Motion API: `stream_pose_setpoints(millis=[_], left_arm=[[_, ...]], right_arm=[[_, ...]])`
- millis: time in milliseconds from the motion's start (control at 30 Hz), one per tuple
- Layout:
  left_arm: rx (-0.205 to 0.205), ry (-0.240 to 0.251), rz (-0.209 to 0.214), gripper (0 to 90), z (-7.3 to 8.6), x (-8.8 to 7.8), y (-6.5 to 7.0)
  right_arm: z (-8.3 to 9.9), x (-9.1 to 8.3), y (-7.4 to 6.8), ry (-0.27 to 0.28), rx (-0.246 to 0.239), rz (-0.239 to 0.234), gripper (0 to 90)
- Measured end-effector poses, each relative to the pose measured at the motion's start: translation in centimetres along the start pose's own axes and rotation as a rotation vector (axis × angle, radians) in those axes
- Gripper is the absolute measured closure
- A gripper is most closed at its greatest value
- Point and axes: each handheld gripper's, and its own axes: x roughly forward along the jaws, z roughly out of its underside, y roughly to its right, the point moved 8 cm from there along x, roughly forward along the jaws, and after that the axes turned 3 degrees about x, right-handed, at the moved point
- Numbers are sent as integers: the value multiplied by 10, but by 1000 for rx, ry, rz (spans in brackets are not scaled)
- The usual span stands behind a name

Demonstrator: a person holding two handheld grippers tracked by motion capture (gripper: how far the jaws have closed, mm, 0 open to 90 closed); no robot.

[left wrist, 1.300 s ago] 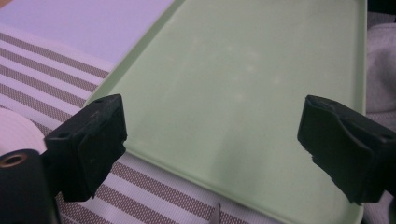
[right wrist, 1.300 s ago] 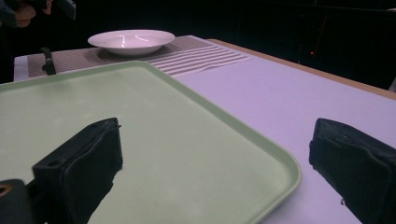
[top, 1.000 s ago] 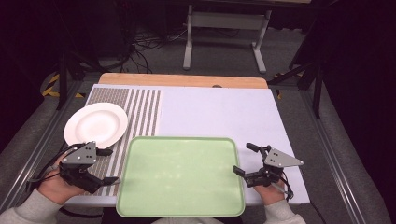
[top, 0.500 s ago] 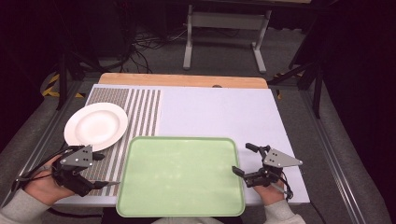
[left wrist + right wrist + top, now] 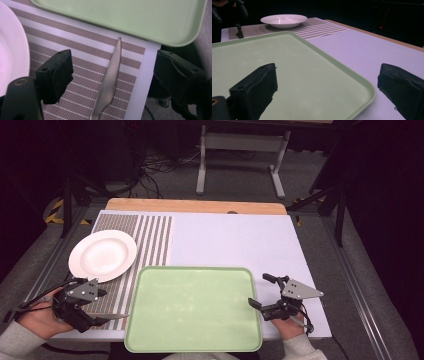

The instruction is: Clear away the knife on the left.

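From the high view I see my left hand-held gripper (image 5: 102,306) at the near left corner of the surface (image 5: 230,240), over the striped placemat (image 5: 150,240), just beside the green tray (image 5: 192,307); the right hand-held gripper (image 5: 260,292) straddles the tray's right rim, spread wide. In the left gripper view, the jaws stand wide but have just been closing, with the table knife (image 5: 110,77) lying untouched between them beside the white plate (image 5: 11,60). In the right gripper view, the jaws gape across the tray's rim (image 5: 362,85).

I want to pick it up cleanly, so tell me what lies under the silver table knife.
The silver table knife lies flat on the brown-and-white striped woven placemat, between the left gripper's open jaws. Its handle end runs out of the left gripper view, so what lies under that end can't be seen.
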Motion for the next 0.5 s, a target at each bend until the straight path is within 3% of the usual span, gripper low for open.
stream_pose_setpoints(millis=[67, 467, 500], left_arm=[[10, -43, 12, 181, 6, 1, -1], [38, -161, 47, 234, 23, 3, -5], [39, -188, 49, 241, 26, 2, -7]], right_arm=[[0, 0, 0, -1, -2, -1, 32], [2, 2, 0, -10, 2, -6, 33], [2, 2, 0, -11, 2, -6, 32]])
